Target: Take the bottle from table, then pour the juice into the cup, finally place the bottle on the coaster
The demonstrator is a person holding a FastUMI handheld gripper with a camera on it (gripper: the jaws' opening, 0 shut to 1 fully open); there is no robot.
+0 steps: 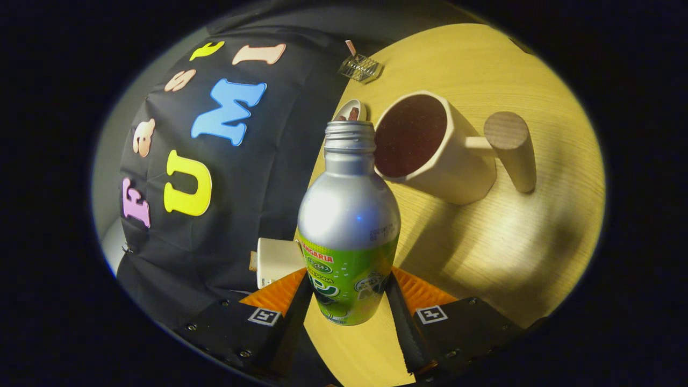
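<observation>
A silver aluminium bottle [348,226] with a green label and no cap sits between my two fingers, and my gripper [348,293] is shut on its lower body. The whole view is rolled, so the bottle is lifted and tilted over the table. Its open mouth points toward a cream cup [438,148] with a round wooden handle, which stands just beyond the neck. The cup's inside looks dark reddish brown. The bottle mouth is close to the cup's rim and not over it. A pale square object [277,262], perhaps the coaster, lies beside one finger.
The wooden table [510,242] spreads under the cup. A small bowl [352,112] with brown pieces sits behind the bottle's mouth. A small wire rack [359,67] stands farther off at the table's edge. The booth's black cloth wall rises alongside the table.
</observation>
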